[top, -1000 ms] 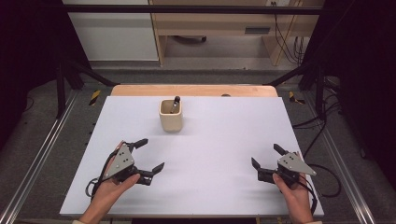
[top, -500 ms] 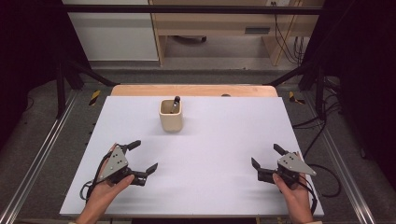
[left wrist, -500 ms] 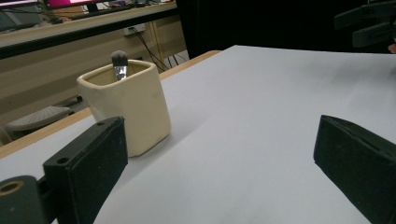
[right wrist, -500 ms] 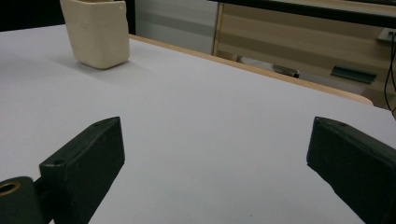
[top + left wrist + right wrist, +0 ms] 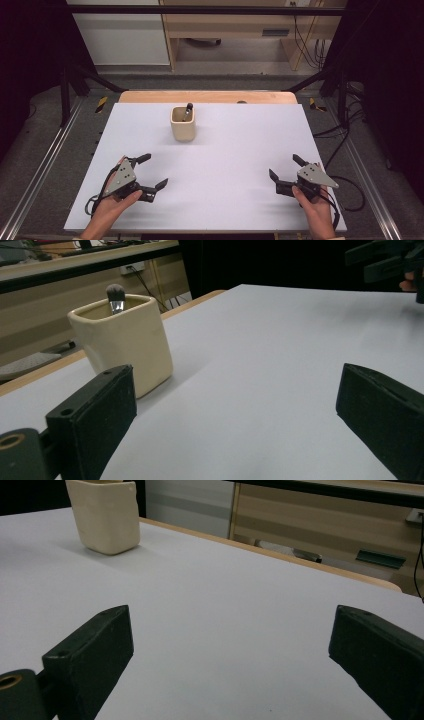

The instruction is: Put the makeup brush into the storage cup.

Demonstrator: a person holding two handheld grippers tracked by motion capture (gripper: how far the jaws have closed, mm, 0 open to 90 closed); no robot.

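Observation:
A cream cup (image 5: 183,123) stands upright toward the back of the white table (image 5: 225,150), with a dark-tipped brush (image 5: 188,109) leaning inside it. The left gripper view has the cup (image 5: 125,345) ahead on the left and the brush's bristles (image 5: 115,293) poking above its rim. My left gripper (image 5: 152,171) rests low at the front left, open, jaws wide apart with nothing between them. At the front right, my right gripper (image 5: 285,167) is open and empty too. The right gripper view puts the cup (image 5: 105,515) far off at the upper left.
A wooden strip (image 5: 207,97) edges the table's far side. Metal rails (image 5: 40,165) run along both sides, and cables (image 5: 345,135) trail on the floor at the right. The other gripper (image 5: 387,260) appears at the top right of the left gripper view.
My left gripper has drawn back toward the front left edge of the table, still open. The right gripper has stayed put.

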